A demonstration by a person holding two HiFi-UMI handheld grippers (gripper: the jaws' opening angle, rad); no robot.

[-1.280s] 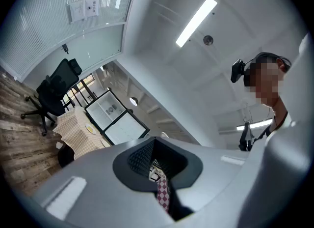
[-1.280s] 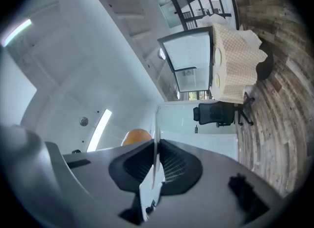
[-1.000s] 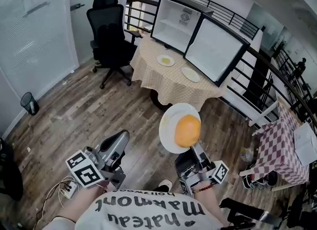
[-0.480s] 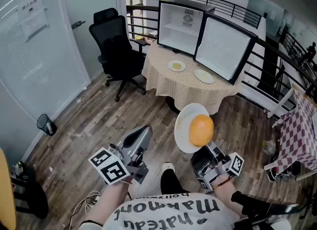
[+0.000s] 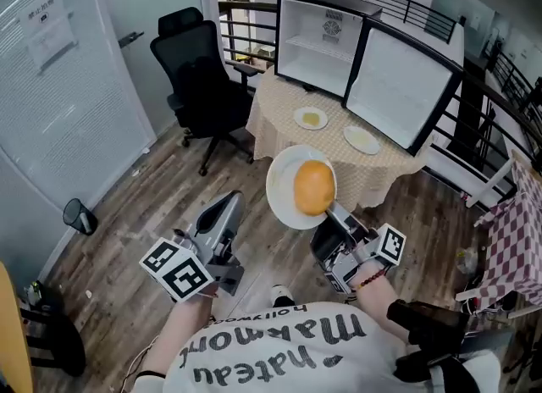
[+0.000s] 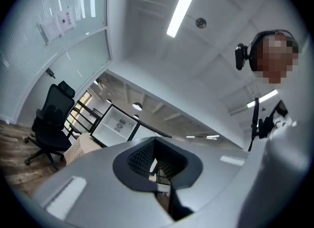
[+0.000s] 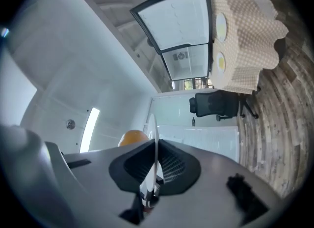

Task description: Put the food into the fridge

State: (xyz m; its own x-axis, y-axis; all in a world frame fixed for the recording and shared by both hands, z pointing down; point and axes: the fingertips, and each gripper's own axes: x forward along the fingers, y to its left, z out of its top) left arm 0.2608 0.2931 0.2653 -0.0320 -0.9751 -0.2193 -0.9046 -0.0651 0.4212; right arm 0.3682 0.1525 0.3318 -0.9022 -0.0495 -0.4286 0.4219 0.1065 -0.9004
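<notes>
Bare wood floor [image 5: 144, 205] beside table [image 5: 273, 124] edge; plate [image 5: 282, 190] rim in right tongs [image 5: 332, 215]

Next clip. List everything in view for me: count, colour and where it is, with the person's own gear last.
Round white plate: one, white, clamped at its rim in the right gripper.
Round orange food item: one, orange, on that plate.
Black-framed mini fridge: one, white inside, door open, on the table.
Round table with checked cloth: one, beige, ahead by the railing.
Small plates of yellowish food: two, white, on the table before the fridge.
Office chair: one, black, left of the table.
Waste bin: one, black, on the floor at left.
Checked table: one, red and white, far right.
Left gripper: silver, jaws slightly apart, empty.
Right gripper: closed on the plate.
</notes>
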